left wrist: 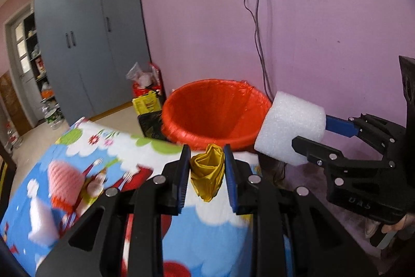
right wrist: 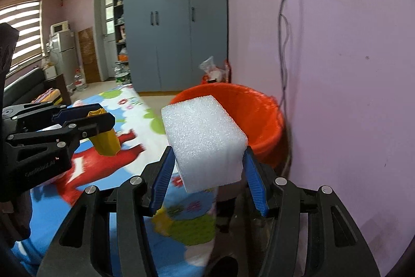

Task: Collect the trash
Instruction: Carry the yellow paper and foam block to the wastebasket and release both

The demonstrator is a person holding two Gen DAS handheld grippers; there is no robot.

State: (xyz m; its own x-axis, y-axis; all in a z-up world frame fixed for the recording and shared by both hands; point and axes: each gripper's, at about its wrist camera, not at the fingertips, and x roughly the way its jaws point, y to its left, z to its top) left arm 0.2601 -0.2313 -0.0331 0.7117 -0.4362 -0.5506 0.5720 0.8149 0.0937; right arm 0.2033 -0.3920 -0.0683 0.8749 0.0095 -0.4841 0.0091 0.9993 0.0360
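trash is in hand, not yet binned: the left gripper (left wrist: 206,168) is clamped on a crumpled yellow wrapper (left wrist: 207,170), the right gripper (right wrist: 207,168) on a white foam block (right wrist: 205,139), both near the red-lined bin (left wrist: 215,110). pink and white scraps (left wrist: 64,181) remain on the patterned counter (left wrist: 215,232).
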